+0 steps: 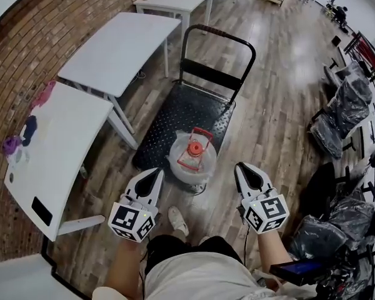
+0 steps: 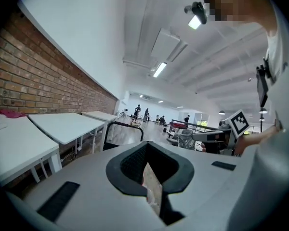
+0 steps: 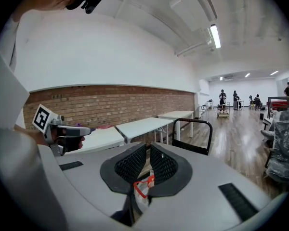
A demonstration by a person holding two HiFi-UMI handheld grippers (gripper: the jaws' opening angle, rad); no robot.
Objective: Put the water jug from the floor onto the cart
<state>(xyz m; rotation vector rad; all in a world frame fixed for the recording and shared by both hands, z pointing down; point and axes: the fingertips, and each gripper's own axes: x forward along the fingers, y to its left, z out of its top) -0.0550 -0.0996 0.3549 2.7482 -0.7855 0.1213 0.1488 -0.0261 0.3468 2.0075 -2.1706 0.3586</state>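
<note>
On the near end of the cart (image 1: 175, 114) sits the water jug (image 1: 192, 156); placing looks done. Left gripper (image 1: 158, 172) and right gripper (image 1: 240, 167) fingers clenched, empty. Next I'd just back away.

We cannot tell whether the clear plastic water jug with the red cap and handle (image 1: 192, 156), at the centre of the head view, rests on the black metal platform cart (image 1: 175, 114) or the floor: its bulk hides the deck's near edge. The small purple and pink items (image 1: 11, 145) on the white rectangular table (image 1: 69, 142) at left are too small to name. A white surface (image 1: 12, 281) runs off the bottom left corner. Distant people (image 2: 138, 110) in the left gripper view are mere specks.
</note>
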